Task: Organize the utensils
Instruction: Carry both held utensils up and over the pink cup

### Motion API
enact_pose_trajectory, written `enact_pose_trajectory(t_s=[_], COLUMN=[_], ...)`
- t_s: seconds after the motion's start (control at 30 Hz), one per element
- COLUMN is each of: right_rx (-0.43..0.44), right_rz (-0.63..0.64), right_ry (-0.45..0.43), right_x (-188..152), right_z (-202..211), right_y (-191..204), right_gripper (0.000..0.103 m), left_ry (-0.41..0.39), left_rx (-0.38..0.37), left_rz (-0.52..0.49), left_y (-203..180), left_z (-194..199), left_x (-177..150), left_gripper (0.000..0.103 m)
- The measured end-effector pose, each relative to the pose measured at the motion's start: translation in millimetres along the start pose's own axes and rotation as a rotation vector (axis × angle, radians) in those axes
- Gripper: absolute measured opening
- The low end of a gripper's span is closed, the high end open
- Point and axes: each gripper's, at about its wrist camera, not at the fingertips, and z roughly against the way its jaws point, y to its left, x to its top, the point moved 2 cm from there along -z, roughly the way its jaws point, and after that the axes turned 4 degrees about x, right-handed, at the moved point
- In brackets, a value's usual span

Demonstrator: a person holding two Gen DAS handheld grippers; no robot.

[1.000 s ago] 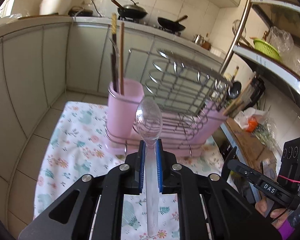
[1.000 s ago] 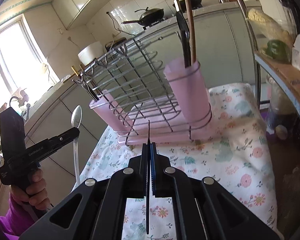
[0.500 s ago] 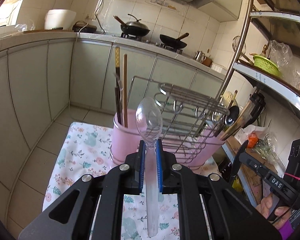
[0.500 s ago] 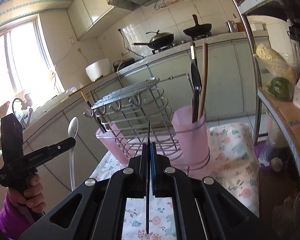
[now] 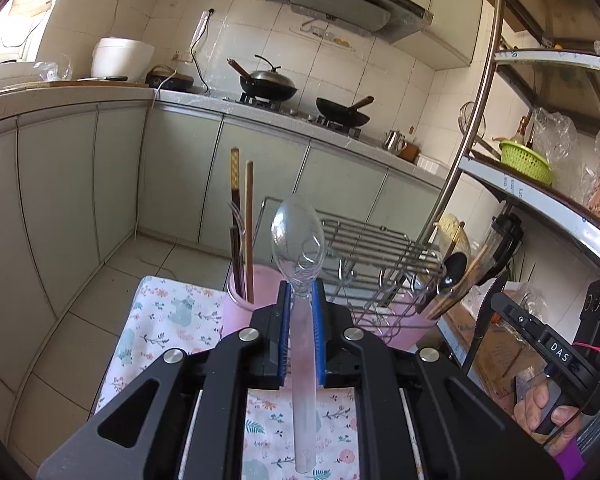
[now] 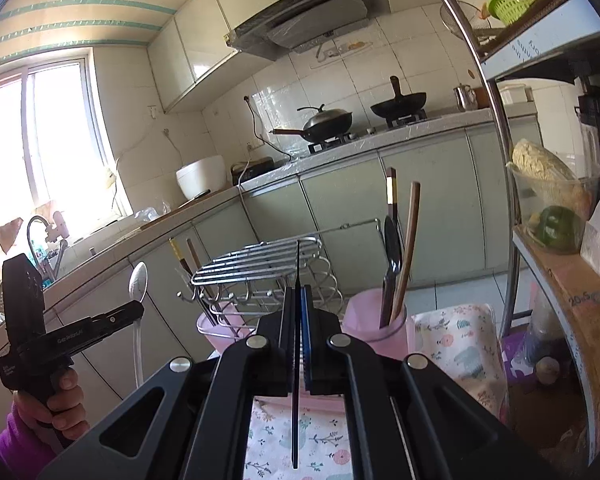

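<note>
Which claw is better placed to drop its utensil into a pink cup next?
Probably the left claw: its clear spoon sits just beside the near pink cup, though the right claw's thin black utensil looks similarly near.

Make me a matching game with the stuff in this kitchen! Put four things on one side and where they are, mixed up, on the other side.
Things:
1. clear spoon
2. thin black utensil
3. green basket
4. lidded wok

Places:
A. on the stove
B. pinched in the right gripper
C. on the metal shelf at the side
D. pinched in the left gripper

Pairs: 1-D, 2-B, 3-C, 4-A
</note>
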Motion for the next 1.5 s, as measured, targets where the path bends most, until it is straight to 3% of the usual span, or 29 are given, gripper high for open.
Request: enact_pose_trajectory(t_s=[0.4, 0.67, 1.03, 1.5], right_rx=[-0.019, -0.095, -0.161, -0.180], right_rz=[0.070, 0.167, 0.197, 0.190], right_ry=[-0.126, -0.227, -0.213, -0.168], right_x=[38.2, 59.8, 57.4, 43.7], right_z=[5.1, -5.0, -49.9, -73.4], right_y=[7.0, 12.9, -13.0, -39.7], right_gripper=[0.003, 0.003, 0.003, 0.003], left_ry=[-0.083, -0.128, -0.164, -0.211], left_rx=[-0.006, -0.023, -0.031, -0.002], left_rz=[0.035, 0.055, 0.064, 0.107], left_y=[7.2, 7.0, 7.9, 13.4], left_z=[4.6, -0.8, -15.4, -37.6], left_x=[23.1, 34.2, 32.2, 43.1], left_gripper=[0.010, 0.010, 0.010, 0.010])
